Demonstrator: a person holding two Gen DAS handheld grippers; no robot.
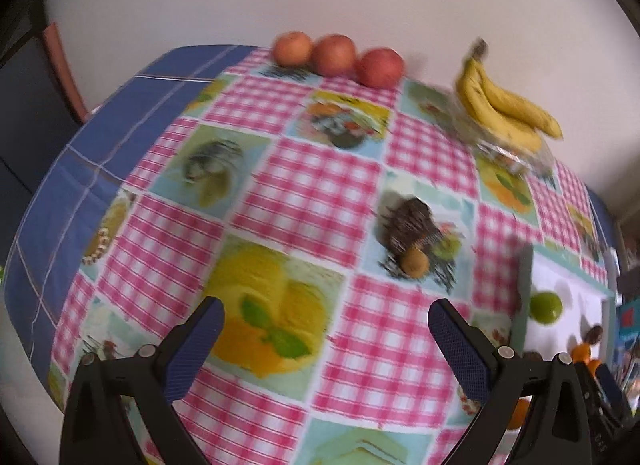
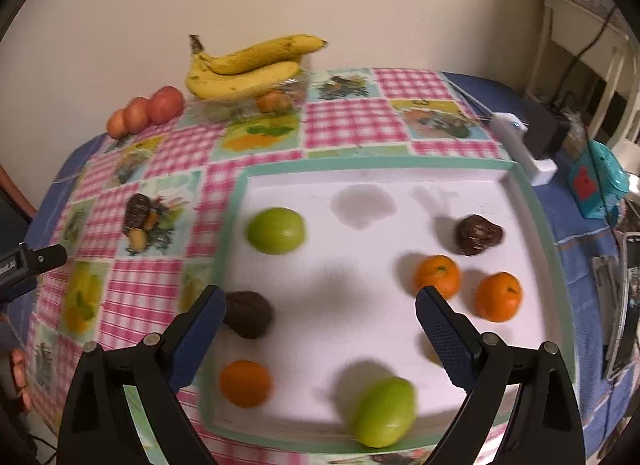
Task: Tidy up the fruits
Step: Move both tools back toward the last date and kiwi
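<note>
Currently both grippers stand with fingers spread, gripping nothing. Right gripper point(image 2: 320, 329) hovers over the white tray point(image 2: 532, 201); a green apple point(image 2: 385, 411) lies at 6 o'clock between its fingers, a dark fruit point(image 2: 248, 313) touching the left fingertip, two oranges point(image 2: 498, 297) at 2 o'clock. Left gripper point(image 1: 326, 339) hangs above bare tablecloth point(image 1: 312, 185); red apples point(image 1: 338, 59) at 12, bananas point(image 1: 504, 105) at 1.

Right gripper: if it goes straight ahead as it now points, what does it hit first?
Probably nothing but the bare white floor of the tray. The right gripper is open and empty, and its centre line falls between the dark brown fruit and the nearest orange. Depth is hard to judge in the fisheye.
</note>
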